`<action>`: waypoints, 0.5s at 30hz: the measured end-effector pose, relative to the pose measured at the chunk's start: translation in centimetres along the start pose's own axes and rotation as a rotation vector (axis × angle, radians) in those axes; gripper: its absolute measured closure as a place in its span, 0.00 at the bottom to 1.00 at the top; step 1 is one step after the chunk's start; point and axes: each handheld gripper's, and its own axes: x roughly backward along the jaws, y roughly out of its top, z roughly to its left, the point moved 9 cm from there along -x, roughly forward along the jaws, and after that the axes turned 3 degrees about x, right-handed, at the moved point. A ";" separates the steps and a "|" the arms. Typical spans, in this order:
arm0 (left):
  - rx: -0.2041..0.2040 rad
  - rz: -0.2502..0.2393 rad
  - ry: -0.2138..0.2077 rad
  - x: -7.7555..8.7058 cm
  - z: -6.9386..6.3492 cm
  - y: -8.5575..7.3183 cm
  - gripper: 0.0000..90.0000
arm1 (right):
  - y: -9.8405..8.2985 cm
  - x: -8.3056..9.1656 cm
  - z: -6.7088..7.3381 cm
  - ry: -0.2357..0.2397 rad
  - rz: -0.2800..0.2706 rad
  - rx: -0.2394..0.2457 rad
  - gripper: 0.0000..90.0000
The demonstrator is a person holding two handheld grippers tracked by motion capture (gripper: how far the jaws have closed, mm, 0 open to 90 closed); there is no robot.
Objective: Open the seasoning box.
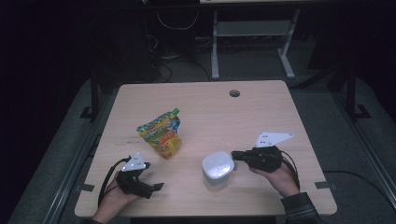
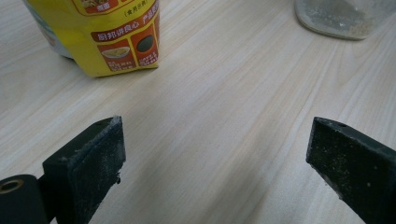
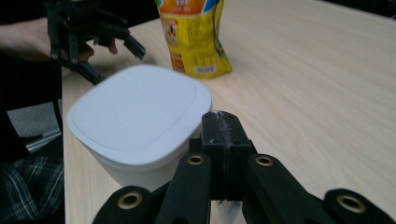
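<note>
A yellow and orange pouch (image 1: pixel 161 134) with a green cap stands left of the table's middle. A translucent jar with a white lid (image 1: pixel 217 165) stands near the front, right of the pouch. My right gripper (image 1: pixel 235 156) lies level, its jaws together, tips at the lid's right edge. In the right gripper view the shut jaws (image 3: pixel 223 126) sit against the lid's rim (image 3: pixel 135 112), with the pouch (image 3: pixel 194 37) behind. My left gripper (image 1: pixel 153 176) rests open at the front left. Between its wide jaws (image 2: pixel 215 154) is bare wood; the pouch (image 2: pixel 107 37) and the jar's base (image 2: pixel 343 16) stand beyond.
The light wooden table (image 1: pixel 261 107) has a round cable hole (image 1: pixel 234 93) near its far edge. Behind the table stand a white desk frame (image 1: pixel 215 51) and cables on a dark floor. The left gripper (image 3: pixel 116 60) and its hand appear far off in the right gripper view.
</note>
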 end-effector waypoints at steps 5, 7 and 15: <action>-0.014 0.006 0.000 0.0 0.0 0.0 0.05 | 0.8 0.5 0.5 0.013 -0.040 0.000 1.00; -0.008 0.006 0.000 0.0 0.0 0.0 0.05 | 0.9 0.4 1.0 0.028 -0.039 0.009 1.00; -0.008 0.006 0.001 0.0 0.0 -0.1 0.05 | 0.9 0.0 1.2 0.032 -0.023 0.019 1.00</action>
